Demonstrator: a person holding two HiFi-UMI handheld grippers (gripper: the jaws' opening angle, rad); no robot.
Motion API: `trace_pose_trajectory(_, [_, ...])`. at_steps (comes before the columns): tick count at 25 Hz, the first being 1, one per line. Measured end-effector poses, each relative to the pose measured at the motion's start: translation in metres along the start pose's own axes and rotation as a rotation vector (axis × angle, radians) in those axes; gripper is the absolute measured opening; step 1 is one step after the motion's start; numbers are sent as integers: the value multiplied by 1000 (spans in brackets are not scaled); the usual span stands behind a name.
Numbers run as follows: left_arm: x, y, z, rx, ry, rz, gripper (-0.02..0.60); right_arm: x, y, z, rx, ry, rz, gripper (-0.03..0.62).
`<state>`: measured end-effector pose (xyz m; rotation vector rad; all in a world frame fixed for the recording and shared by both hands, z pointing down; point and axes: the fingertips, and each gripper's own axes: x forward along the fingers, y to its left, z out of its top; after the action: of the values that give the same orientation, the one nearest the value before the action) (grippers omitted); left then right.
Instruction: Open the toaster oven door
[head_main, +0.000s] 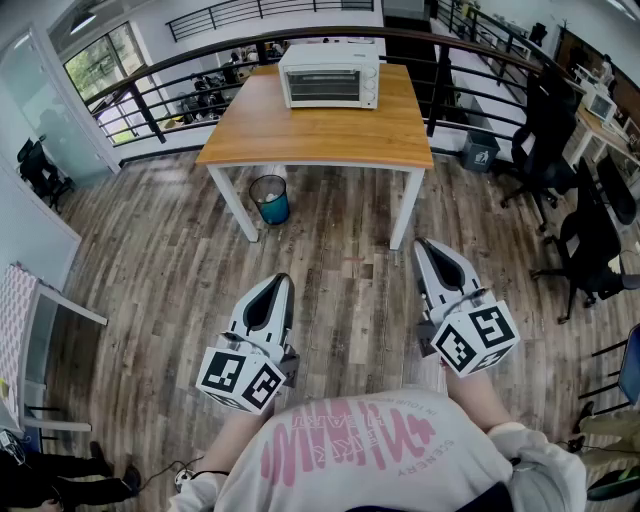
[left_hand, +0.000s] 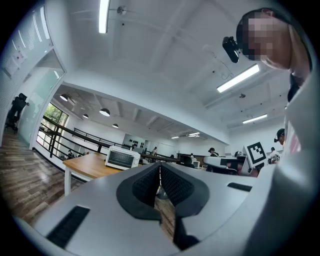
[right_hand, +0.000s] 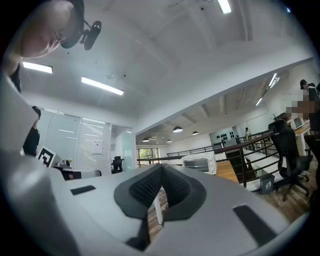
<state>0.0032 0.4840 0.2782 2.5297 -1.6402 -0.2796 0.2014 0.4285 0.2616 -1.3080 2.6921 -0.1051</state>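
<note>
Oven location: the white, box-shaped metal toaster oven (head_main: 329, 74) stands at the far edge of the rectangular wooden worktop (head_main: 320, 135) on white legs. Its glazed door (head_main: 320, 86) faces the operator and appears shut. The door handle is too small to make out. A black metal railing (head_main: 150, 75) runs behind the worktop, and a round dark waste bin (head_main: 269, 199) with a blue liner stands on the grey-brown plank floor (head_main: 170, 250) beside the near left leg.

Task status: not started. Both tongs are well apart from the oven, with open floor and the full depth of the worktop between them.

Hazards:
- The left tongs (head_main: 283, 279) and right tongs (head_main: 420, 243) are both pressed together with nothing between them. Unless they are spread before contact, they will probably slide off the handle.
- The oven looks light and unsecured. A pull straight back may drag or tip it instead of swinging the door.
- The reach across the worktop is long, so a pull made from the near side may go off line.
- The waste bin stands near the approach path and could be knocked.

Pose: both tongs are held low before the torso, tips pointing forward toward the worktop and marker cubes nearest the body. The right pair sits slightly further forward. Each gripper view shows the oven beyond the tips, angled toward the ceiling.
</note>
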Motion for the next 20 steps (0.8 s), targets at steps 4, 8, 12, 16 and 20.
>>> trace_pose_trajectory(4, [-3,10,7,3,-10,1,23,8,7,2,-2,0,1,6])
trace_pose_trajectory(8, [-1,25,14,8,-22,-2,23,22,15,3,-14,-2,4,6])
trace_pose_trajectory(12, [2,37,16,4,-27,-8,23,32,19,1,-21,0,-2,6])
trace_pose_trajectory(16, [3,44,12,-1,-24,-23,23,37,23,-5,-21,0,-2,6])
trace_pose_trajectory(20, [7,49,5,-9,-17,-26,23,43,24,-14,-11,15,2,8])
